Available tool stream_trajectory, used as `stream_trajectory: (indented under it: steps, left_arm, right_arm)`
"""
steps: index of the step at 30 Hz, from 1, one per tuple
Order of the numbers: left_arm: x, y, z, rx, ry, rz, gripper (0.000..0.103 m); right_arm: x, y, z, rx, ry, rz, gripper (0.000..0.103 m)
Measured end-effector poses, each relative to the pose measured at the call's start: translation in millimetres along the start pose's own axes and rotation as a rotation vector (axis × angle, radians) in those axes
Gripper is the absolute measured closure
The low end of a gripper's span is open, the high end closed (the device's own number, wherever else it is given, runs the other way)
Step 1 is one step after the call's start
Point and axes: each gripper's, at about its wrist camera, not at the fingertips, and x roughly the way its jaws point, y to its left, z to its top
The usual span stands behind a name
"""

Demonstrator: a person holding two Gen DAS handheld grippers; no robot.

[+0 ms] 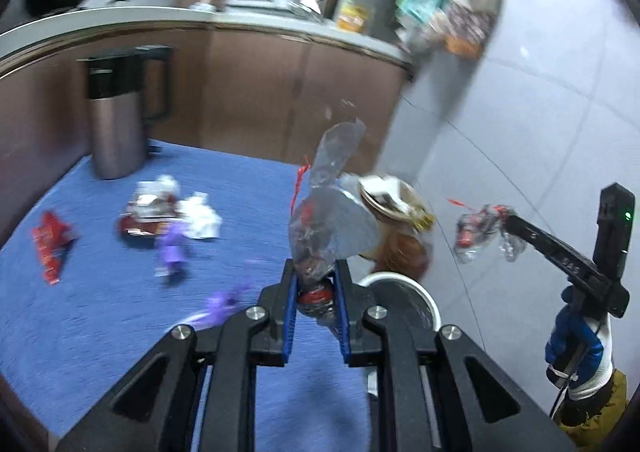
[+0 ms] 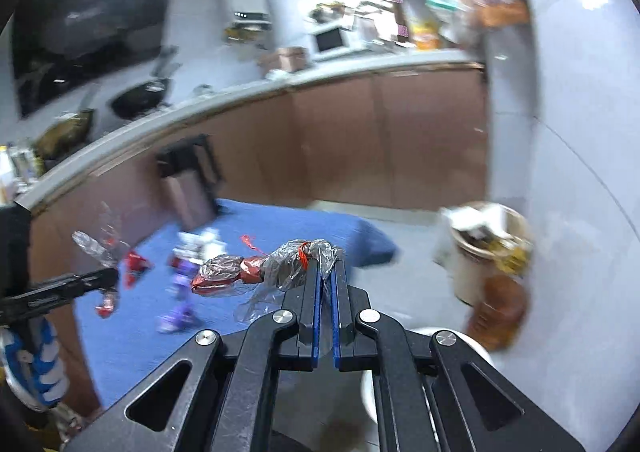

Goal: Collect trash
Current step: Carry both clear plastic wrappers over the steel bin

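Observation:
My left gripper (image 1: 316,268) is shut on a crumpled clear plastic wrapper (image 1: 332,208) with red bits, which stands up from the blue pads. In the same view, my right gripper (image 1: 506,220) holds a second clear wrapper (image 1: 480,230) at the right. In the right wrist view, the right gripper (image 2: 326,264) is shut on the edge of that clear and red wrapper (image 2: 256,268), and the left gripper (image 2: 110,276) shows at the left with its wrapper (image 2: 96,248). More trash lies on the blue tablecloth (image 1: 100,312): a red wrapper (image 1: 50,244), a white and red pile (image 1: 160,204) and purple wrappers (image 1: 172,248).
A full waste bin (image 1: 394,200) stands on the floor past the table's corner, with a brown container (image 1: 404,248) in front of it and a white-rimmed bin (image 1: 404,292) nearer. A steel thermos jug (image 1: 116,120) stands at the table's far left. Behind is a kitchen counter.

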Motion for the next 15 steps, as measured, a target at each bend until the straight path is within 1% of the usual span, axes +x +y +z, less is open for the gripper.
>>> stream_trajectory:
  steps: [2,4,5,7,9,11,15]
  left_arm:
    - [25,-25,3,0.046,0.042,-0.030,0.087]
    - [49,-49,5,0.082,0.082,-0.057,0.087]
    - [62,-61,6,0.099,0.103,-0.071,0.087]
    - [84,-79,7,0.118,0.139,-0.103,0.087]
    - [108,-97,9,0.138,0.177,-0.130,0.087]
    - [131,-115,9,0.168,0.209,-0.141,0.087]
    - [174,-145,6,0.210,0.277,-0.153,0.086]
  right_arm:
    - [7,-22,-11,0.037,0.034,-0.059,0.098]
    - [19,-45,-23,0.061,0.078,-0.143,0.098]
    - [23,-54,-27,0.069,0.094,-0.170,0.098]
    - [33,-78,-39,0.113,0.134,-0.198,0.098]
    - [41,-91,-48,0.139,0.161,-0.226,0.098]
    - [52,-109,-57,0.164,0.195,-0.253,0.098]
    - [74,-133,-72,0.209,0.245,-0.271,0.097]
